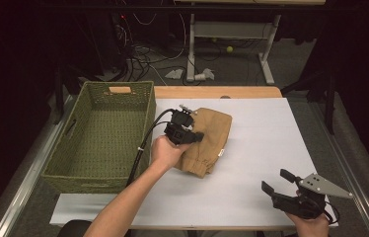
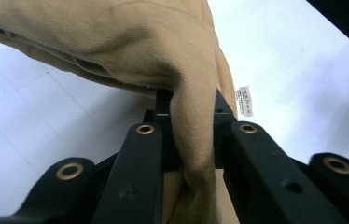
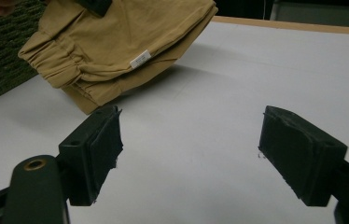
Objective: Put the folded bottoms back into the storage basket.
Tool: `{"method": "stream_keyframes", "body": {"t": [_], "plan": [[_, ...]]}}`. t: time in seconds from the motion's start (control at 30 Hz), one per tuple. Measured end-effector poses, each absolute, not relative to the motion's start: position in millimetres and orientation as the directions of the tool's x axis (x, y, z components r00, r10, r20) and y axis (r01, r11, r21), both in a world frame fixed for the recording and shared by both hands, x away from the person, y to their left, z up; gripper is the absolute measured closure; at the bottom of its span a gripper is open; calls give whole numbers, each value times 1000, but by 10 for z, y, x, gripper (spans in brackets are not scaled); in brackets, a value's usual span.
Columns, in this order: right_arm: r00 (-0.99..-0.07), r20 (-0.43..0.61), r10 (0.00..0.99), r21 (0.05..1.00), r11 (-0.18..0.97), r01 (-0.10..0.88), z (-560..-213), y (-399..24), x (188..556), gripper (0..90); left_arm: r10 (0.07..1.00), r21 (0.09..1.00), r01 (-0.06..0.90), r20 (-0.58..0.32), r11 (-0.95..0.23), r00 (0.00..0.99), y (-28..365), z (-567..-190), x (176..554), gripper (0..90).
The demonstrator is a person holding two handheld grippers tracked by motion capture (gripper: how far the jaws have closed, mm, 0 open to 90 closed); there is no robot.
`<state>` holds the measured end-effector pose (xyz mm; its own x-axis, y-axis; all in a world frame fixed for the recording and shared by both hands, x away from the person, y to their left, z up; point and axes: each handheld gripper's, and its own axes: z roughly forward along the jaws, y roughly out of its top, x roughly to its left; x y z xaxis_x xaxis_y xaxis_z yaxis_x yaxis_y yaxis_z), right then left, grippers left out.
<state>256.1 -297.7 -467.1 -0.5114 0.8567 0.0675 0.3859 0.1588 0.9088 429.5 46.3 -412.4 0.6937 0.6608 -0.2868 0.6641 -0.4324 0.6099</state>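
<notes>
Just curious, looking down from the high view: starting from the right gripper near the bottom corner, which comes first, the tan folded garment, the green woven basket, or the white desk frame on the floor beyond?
1. Tan garment, mid-table, up-left of the right gripper.
2. Green basket, left edge of the table.
3. White desk frame, on the floor beyond the table.

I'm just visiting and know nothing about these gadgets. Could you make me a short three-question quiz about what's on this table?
1. True or false: the left gripper has its jaws closed on the folded tan garment.
2. Which side of the garment does the green woven basket stand on in the high view: A left, B right?
3. Fill in: the right gripper has its jaws ____, with nothing between them.

Key: 1 true; 2 A; 3 open.
</notes>
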Motion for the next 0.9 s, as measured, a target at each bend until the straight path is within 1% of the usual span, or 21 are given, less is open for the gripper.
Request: {"method": "stream_keyframes", "body": {"t": [0.9], "plan": [[-511,66,857,909,159,384,-4670,-2976,2557,222,615,645,631,-302,-431,728,572,-3927,4126,778]]}}
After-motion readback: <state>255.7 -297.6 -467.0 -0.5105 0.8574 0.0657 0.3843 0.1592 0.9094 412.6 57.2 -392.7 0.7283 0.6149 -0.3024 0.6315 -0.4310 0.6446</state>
